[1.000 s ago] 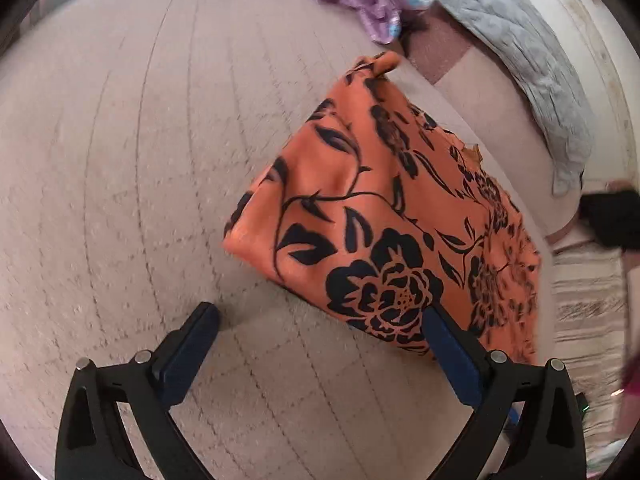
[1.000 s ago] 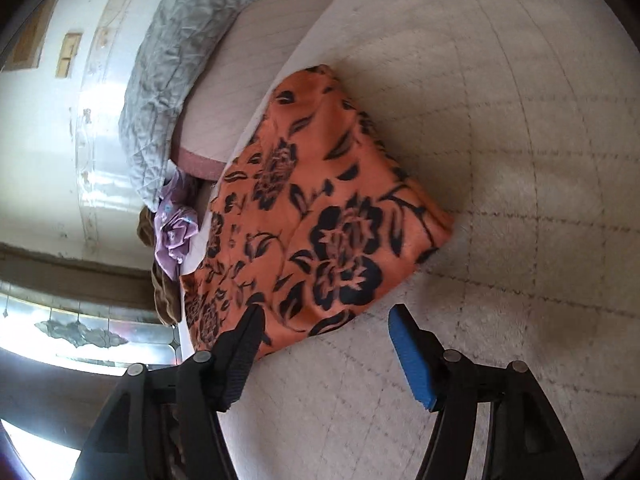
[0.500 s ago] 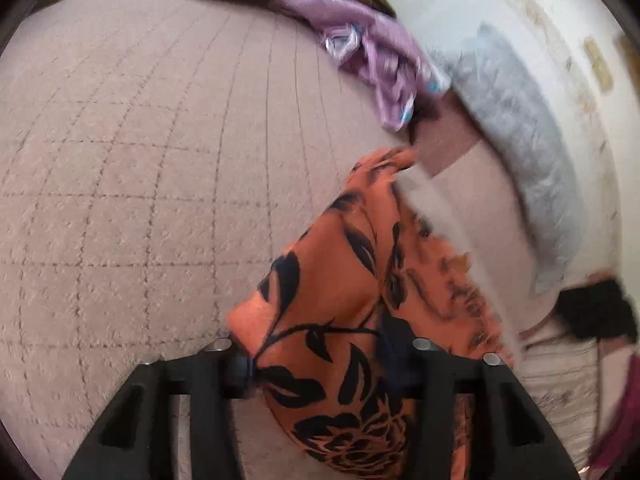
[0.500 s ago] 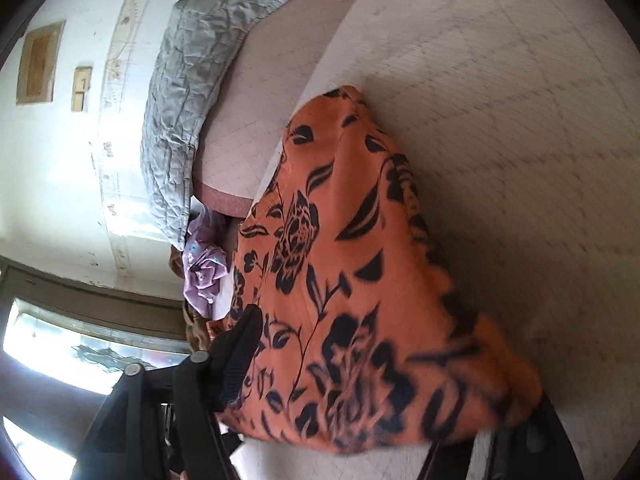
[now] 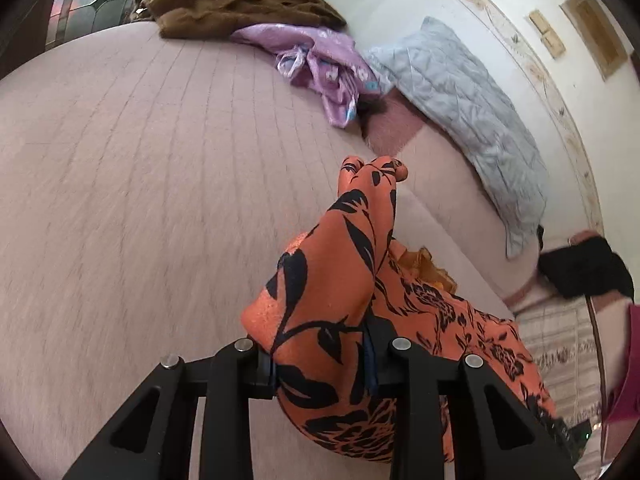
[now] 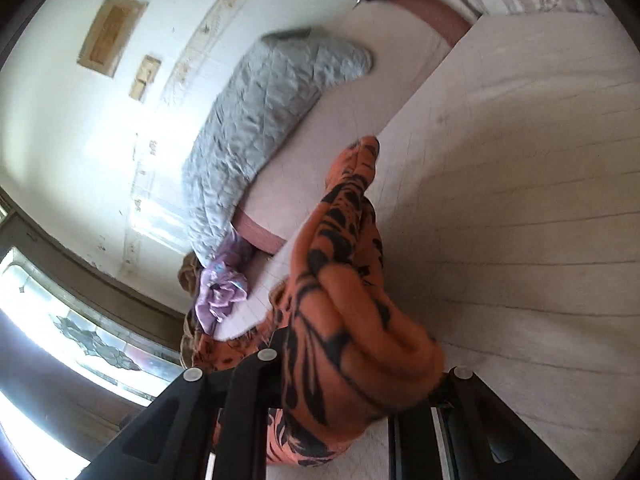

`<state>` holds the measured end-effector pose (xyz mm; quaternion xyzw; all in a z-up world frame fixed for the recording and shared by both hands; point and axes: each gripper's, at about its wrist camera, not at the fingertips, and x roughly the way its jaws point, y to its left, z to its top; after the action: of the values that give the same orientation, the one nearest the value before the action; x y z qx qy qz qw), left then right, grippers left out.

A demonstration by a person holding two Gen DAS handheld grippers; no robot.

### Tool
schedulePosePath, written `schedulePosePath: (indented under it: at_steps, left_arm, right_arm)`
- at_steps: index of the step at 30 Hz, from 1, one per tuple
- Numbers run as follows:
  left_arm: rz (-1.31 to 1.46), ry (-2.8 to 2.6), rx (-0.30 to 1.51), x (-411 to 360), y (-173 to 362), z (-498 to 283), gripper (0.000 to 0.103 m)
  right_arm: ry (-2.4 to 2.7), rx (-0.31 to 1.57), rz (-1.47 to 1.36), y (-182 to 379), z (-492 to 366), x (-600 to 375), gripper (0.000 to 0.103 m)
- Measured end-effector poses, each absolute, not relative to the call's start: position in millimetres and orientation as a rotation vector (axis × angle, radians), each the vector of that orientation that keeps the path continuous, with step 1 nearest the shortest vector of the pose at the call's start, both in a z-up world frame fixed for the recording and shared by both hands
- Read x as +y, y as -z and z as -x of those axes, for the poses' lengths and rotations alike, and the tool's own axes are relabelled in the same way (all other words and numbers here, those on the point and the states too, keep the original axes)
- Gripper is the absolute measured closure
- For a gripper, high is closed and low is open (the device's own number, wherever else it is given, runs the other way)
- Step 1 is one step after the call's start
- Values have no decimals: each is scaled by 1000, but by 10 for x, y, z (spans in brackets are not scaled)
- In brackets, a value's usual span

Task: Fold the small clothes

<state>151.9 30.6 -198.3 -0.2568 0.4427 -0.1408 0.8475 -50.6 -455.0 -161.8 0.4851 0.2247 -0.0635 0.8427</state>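
Above the quilted bed cover (image 5: 120,200), both grippers angled downward, jaws closing: the left gripper (image 5: 324,364) and right gripper (image 6: 360,376) each pinched bunched edges of the orange floral garment (image 5: 340,280), partly lifted.

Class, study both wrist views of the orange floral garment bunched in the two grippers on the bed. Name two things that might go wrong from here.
1. The orange floral garment sits bunched and thick between the closing jaws of the left gripper and right gripper; a layer may slip out.
2. Its far end trails on the bedspread, so lifting may drag it and skew the fold.
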Motion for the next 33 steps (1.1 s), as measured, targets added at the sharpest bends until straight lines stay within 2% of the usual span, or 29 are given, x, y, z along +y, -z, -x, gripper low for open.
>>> schedulePosePath:
  at_steps: [2, 5, 8, 10, 12, 13, 16, 18, 21, 27, 30, 33]
  left_arm:
    - [469, 267, 976, 250, 2086, -1462, 58]
    - [368, 196, 1099, 280, 2367, -1517, 48]
    - [497, 216, 1100, 561, 2329, -1574, 43]
    - [463, 167, 1020, 699, 2161, -1594, 43]
    - [407, 96, 927, 812, 1982, -1597, 43]
    - [383, 82, 906, 833, 1932, -1610, 43]
    - [303, 70, 919, 868, 1964, -1718, 43]
    - [328, 40, 935, 988, 2015, -1781, 43]
    - [374, 33, 961, 1122, 2037, -1924, 43]
    - [396, -43, 898, 1452, 1960, -1986, 43]
    - [400, -55, 901, 1522, 1974, -2007, 43]
    - [401, -67, 912, 1620, 2021, -2009, 43]
  right_arm:
    - [145, 496, -1044, 1627, 629, -4604, 85]
    - [203, 615, -1035, 1827, 686, -4626, 82]
    - [268, 776, -1111, 2124, 610, -4639, 80]
    - [268, 759, -1181, 2223, 646, -4695, 77]
    - [257, 743, -1235, 2305, 652, -4718, 64]
    - [254, 742, -1240, 2333, 655, -4721, 63]
    - [240, 715, -1167, 2251, 611, -4611, 66]
    - [253, 690, -1036, 2026, 594, -4492, 83]
    - [240, 653, -802, 1509, 430, -4076, 84]
    - [71, 612, -564, 752, 99, -3014, 83]
    - [-18, 654, -547, 701, -147, -2477, 83]
    - [-117, 755, -547, 911, -462, -1878, 83]
